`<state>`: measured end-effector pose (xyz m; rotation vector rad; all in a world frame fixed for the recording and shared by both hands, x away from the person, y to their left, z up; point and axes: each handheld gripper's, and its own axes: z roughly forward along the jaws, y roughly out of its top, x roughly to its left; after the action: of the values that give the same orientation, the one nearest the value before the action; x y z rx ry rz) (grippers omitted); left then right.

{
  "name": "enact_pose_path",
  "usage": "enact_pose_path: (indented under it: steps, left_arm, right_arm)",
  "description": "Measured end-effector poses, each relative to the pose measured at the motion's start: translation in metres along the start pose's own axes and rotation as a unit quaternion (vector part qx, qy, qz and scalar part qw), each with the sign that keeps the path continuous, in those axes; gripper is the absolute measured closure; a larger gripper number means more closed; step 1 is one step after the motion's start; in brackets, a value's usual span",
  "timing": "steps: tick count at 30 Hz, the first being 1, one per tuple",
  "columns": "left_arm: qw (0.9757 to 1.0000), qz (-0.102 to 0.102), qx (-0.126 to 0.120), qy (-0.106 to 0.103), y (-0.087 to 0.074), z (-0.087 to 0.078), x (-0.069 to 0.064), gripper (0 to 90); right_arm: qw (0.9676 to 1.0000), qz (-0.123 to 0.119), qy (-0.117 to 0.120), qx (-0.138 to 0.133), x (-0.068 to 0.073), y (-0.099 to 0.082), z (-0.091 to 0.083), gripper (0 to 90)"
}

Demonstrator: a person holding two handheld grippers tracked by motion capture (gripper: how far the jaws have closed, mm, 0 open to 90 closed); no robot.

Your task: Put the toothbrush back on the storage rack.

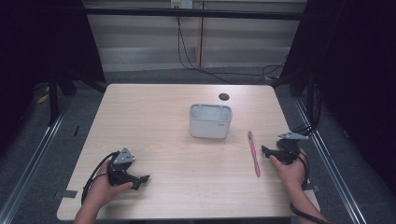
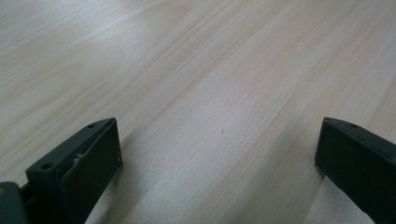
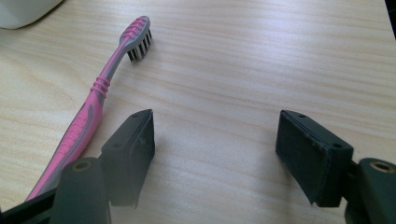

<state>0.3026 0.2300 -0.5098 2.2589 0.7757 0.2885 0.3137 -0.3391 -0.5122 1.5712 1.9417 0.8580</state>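
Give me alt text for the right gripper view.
The right gripper hovers with jaws open over bare wooden table, nothing between them. A pink and grey toothbrush lies just outside one jaw, bristles pointing away; a white container's corner sits beyond it.

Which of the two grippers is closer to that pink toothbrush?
The right gripper. It sits just beside the pink toothbrush, jaws open, not touching it. The left gripper rests far across the table, near the person's side.

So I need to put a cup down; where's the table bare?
Bare: the whole stretch between the left gripper and the white bin. Tighter on the right, where the pink toothbrush lies beside the right gripper.
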Motion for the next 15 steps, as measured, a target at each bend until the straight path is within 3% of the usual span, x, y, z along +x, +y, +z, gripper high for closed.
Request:
enact_pose_path:
  steps: [4,9,15]
  left_arm:
    - [1.0000,-0.001,-0.001,0.000,0.000,0.000,0.000,0.0]
    - [1.0000,-0.001,-0.001,0.000,0.000,0.000,0.000,0.0]
    - [1.0000,-0.001,0.000,0.000,0.000,0.000,0.000,0.0]
  right_arm:
    - [1.0000,0.001,-0.002,0.000,0.000,0.000,0.000,28.0]
    - [0.9997,0.000,-0.005,0.024,0.001,0.007,0.001,27.9]
    - [0.9985,0.018,0.010,0.050,0.002,0.019,0.002,30.0]
